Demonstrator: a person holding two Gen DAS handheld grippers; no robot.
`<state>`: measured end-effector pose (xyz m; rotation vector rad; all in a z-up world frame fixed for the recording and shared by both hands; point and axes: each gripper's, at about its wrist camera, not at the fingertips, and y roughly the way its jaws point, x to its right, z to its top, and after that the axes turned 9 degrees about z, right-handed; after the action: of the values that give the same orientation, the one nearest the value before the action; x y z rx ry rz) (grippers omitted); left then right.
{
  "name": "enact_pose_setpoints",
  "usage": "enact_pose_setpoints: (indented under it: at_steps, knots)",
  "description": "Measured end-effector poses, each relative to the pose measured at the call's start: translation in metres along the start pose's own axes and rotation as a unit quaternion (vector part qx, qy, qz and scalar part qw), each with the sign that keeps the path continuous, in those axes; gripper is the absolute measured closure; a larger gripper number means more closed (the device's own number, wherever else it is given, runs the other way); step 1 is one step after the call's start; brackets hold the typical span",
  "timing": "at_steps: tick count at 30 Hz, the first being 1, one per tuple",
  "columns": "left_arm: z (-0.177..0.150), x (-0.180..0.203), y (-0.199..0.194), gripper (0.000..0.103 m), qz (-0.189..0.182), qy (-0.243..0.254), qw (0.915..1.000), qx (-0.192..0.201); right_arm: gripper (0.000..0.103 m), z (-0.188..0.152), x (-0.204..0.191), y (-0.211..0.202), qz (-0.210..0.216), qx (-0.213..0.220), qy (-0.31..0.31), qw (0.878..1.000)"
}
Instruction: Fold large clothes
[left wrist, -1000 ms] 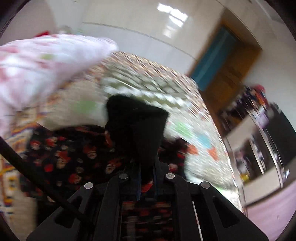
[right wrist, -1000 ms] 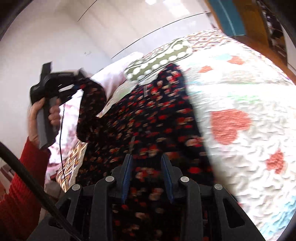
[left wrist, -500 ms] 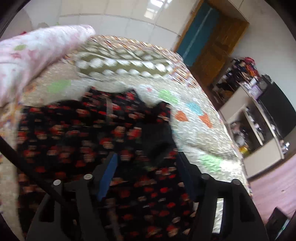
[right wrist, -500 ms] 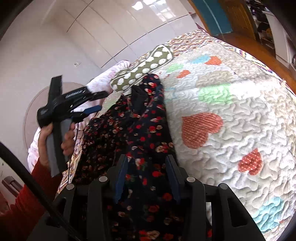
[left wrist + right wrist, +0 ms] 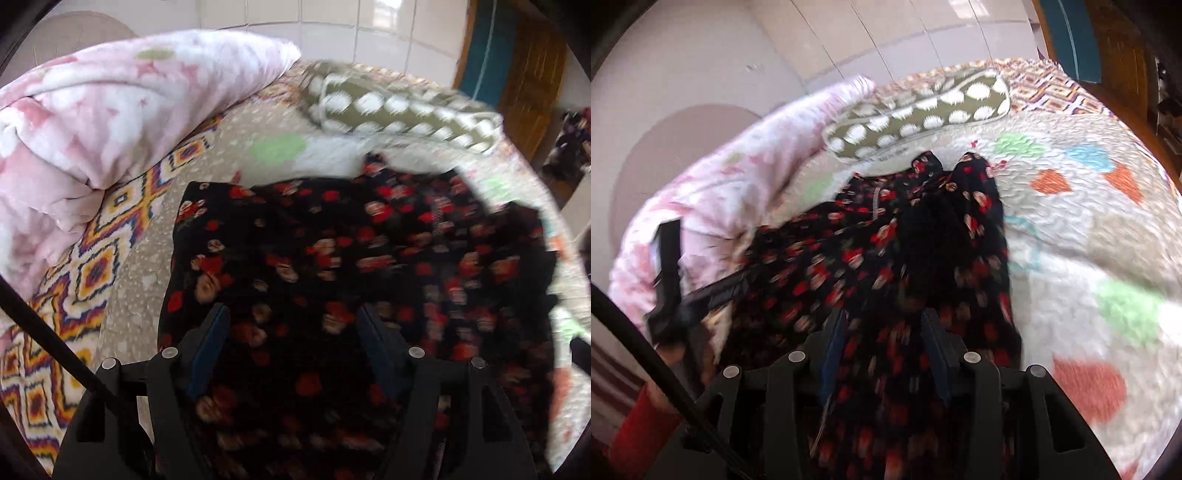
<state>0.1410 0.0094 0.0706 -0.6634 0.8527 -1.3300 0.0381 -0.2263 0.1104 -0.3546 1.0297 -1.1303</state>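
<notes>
My left gripper (image 5: pixel 291 332) has just opened wide, nothing pinched; the black floral garment (image 5: pixel 332 258) lies flat on the quilt (image 5: pixel 1089 221) right under and ahead of it. Right gripper (image 5: pixel 882 332) has just opened about halfway, cloth between the jaws but pads not pressing, I think. Next fold: grab the edges evenly w/ both, keep the fabric taut, clear of the pink blanket (image 5: pixel 110 110) to my left.

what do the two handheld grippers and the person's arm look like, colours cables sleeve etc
Both grippers are matte black plastic with silver screw heads on the finger arms and blue pads inside the fingers. A black cable crosses the lower left of each wrist view. Seen from the right gripper, the left gripper is a black handheld frame with pale lettering on its side. The person wears a red knitted sleeve.
</notes>
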Motion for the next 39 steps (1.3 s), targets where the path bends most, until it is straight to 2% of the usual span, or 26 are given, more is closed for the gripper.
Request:
enact_pose_setpoints:
  at_steps: [4, 6, 7, 9, 10, 12, 14, 17, 18, 22, 25, 27, 31, 34, 35, 36, 37, 39]
  knots:
    - [0.006, -0.005, 0.025, 0.033, 0.032, 0.010, 0.9994, 0.008, 0.057, 0.025, 0.031, 0.059, -0.049, -0.040, 0.018, 0.998]
    - [0.006, -0.005, 0.031, 0.033, 0.036, 0.025, 0.9990, 0.013, 0.059, 0.029, 0.053, 0.068, -0.104, -0.035, 0.052, 0.993]
    - [0.005, -0.004, 0.032, 0.033, 0.038, 0.032, 0.9987, 0.014, 0.060, 0.029, 0.064, 0.066, -0.125, -0.023, 0.077, 0.989]
    - [0.003, -0.003, 0.031, 0.033, 0.042, 0.046, 0.9979, 0.018, 0.060, 0.024, 0.078, 0.058, -0.115, -0.004, 0.111, 0.987]
    - [0.003, -0.003, 0.027, 0.033, 0.040, 0.047, 0.9979, 0.016, 0.060, 0.022, 0.078, 0.055, -0.118, -0.003, 0.108, 0.987]
    - [0.002, -0.008, 0.016, 0.033, 0.031, 0.039, 0.9987, 0.011, 0.060, 0.019, 0.069, 0.044, -0.154, -0.004, 0.077, 0.985]
    - [-0.001, -0.021, -0.001, 0.033, 0.006, 0.011, 0.9999, 0.004, 0.058, 0.012, 0.060, 0.025, -0.165, 0.003, 0.051, 0.985]
    - [-0.014, -0.046, -0.034, 0.033, -0.041, -0.032, 0.9986, -0.006, 0.054, -0.002, 0.054, -0.010, -0.132, 0.003, 0.033, 0.991]
    - [-0.022, -0.058, -0.048, 0.033, -0.051, -0.042, 0.9978, -0.008, 0.048, -0.009, 0.051, -0.022, -0.124, 0.001, 0.028, 0.992]
    - [-0.057, -0.097, -0.091, 0.031, -0.064, -0.060, 0.9962, -0.001, 0.037, -0.053, 0.047, -0.065, -0.101, -0.016, 0.001, 0.995]
    - [-0.096, -0.129, -0.114, 0.022, -0.070, -0.084, 0.9940, 0.004, 0.033, -0.091, 0.057, -0.093, -0.093, -0.031, -0.005, 0.995]
    - [-0.118, -0.142, -0.118, 0.021, -0.073, -0.094, 0.9929, 0.000, 0.033, -0.114, 0.067, -0.106, -0.096, -0.035, 0.000, 0.995]
    - [-0.165, -0.149, -0.102, 0.021, -0.087, -0.086, 0.9919, -0.034, 0.031, -0.160, 0.090, -0.121, -0.080, -0.038, 0.041, 0.995]
    - [-0.189, -0.144, -0.082, 0.022, -0.124, -0.084, 0.9866, -0.066, 0.031, -0.190, 0.103, -0.123, -0.035, -0.035, 0.089, 0.995]
    - [-0.196, -0.142, -0.076, 0.023, -0.143, -0.087, 0.9827, -0.080, 0.031, -0.199, 0.107, -0.124, -0.013, -0.030, 0.105, 0.994]
    - [-0.204, -0.141, -0.071, 0.030, -0.165, -0.093, 0.9776, -0.092, 0.031, -0.206, 0.109, -0.125, 0.005, -0.020, 0.119, 0.993]
    - [-0.212, -0.141, -0.069, 0.032, -0.178, -0.099, 0.9746, -0.094, 0.031, -0.210, 0.110, -0.125, 0.018, -0.013, 0.127, 0.992]
    - [-0.225, -0.140, -0.077, 0.037, -0.182, -0.099, 0.9755, -0.074, 0.031, -0.220, 0.111, -0.129, 0.045, 0.000, 0.143, 0.989]
